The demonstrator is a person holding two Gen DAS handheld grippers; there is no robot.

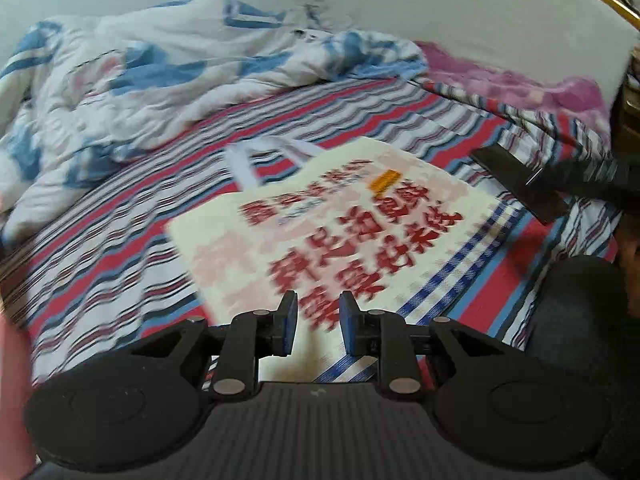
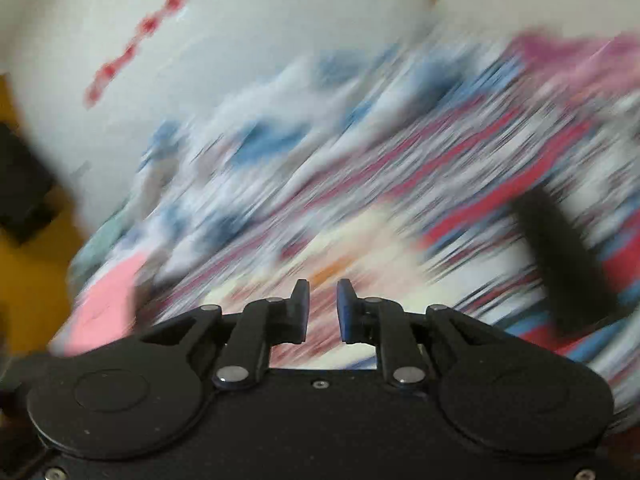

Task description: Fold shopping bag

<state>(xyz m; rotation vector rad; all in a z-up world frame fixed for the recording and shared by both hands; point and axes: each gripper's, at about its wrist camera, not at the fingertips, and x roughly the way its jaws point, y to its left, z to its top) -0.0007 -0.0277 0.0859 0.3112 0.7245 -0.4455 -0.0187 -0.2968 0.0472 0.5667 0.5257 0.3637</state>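
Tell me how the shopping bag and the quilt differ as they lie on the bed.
The bag lies flat and spread; the quilt is heaped and rumpled. The bag is cream with red print; the quilt is white with blue patches. The bag sits nearer the left gripper; the quilt lies farther back. Both rest on the striped sheet.

The cream shopping bag with red printed characters (image 1: 320,216) looks like matt, faintly textured non-woven cloth. Under it the red, white and blue striped bedsheet (image 1: 120,248) is soft woven cotton. The blue-and-white quilt (image 1: 140,80) is puffy, wrinkled fabric. The black left gripper (image 1: 318,320) is matt plastic with dull metal rivets.
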